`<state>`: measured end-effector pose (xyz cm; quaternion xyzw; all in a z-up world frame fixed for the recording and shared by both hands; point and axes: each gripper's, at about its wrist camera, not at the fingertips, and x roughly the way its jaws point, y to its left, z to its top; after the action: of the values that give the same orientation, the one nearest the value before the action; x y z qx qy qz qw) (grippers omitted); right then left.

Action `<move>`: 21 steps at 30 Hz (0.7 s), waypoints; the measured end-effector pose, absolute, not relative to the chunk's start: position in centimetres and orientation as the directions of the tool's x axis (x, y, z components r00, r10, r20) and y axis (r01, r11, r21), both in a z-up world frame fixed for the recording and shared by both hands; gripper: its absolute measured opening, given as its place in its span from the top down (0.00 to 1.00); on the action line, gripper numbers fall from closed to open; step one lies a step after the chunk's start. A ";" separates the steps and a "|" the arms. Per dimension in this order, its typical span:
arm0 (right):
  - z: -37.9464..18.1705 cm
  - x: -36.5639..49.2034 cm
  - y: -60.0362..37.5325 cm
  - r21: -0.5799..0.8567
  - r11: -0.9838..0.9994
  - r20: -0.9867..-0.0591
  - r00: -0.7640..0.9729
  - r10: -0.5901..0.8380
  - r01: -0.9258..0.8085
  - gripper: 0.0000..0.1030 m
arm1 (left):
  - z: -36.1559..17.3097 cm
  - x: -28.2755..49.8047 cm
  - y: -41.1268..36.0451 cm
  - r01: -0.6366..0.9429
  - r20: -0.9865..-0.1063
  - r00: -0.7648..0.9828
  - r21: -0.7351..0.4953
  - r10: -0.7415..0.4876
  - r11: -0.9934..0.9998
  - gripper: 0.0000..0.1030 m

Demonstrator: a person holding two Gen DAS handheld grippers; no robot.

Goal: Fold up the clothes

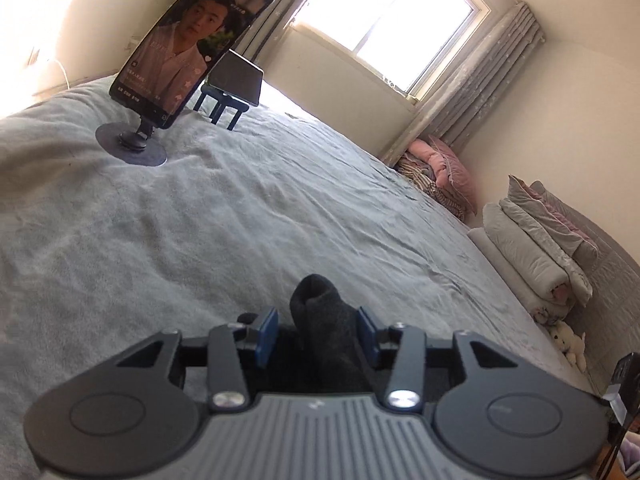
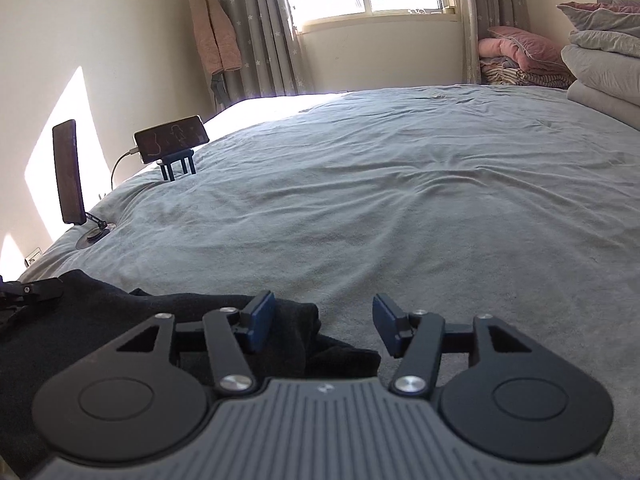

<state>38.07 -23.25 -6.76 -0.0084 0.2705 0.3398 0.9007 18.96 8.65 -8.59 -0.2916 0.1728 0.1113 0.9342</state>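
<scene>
The left gripper (image 1: 318,330) stands spread around a bunched fold of dark garment (image 1: 324,320), pads not clearly pressing it; the right gripper (image 2: 324,322) is spread too — the garment lies on the grey bedspread (image 2: 400,200), just beside its left finger.

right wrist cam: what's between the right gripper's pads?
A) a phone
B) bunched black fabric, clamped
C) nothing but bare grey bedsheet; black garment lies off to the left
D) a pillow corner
C: the right gripper stands open over the grey bedsheet, and the black garment lies left of the gap.
</scene>
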 end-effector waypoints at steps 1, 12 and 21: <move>-6.1 37.4 -23.3 0.152 0.773 -0.480 0.637 0.603 -0.616 0.44 | -7.8 18.3 8.0 -0.308 -0.373 0.919 -0.474 0.128 0.825 0.50; -5.6 24.8 -24.5 -0.003 0.687 -0.353 0.644 0.679 -0.726 0.43 | -5.8 12.0 -2.5 -0.167 -0.283 0.950 -0.114 0.129 0.979 0.54; -9.4 25.4 -21.3 -0.060 0.688 -0.500 0.618 0.607 -0.723 0.43 | -9.6 15.2 -1.5 -0.183 -0.446 0.887 -0.108 0.117 0.977 0.58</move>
<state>25.38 -21.33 -9.37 -0.1287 0.2266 0.3736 0.8902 15.20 -1.47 -9.57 -0.0738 0.2242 0.0774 0.9687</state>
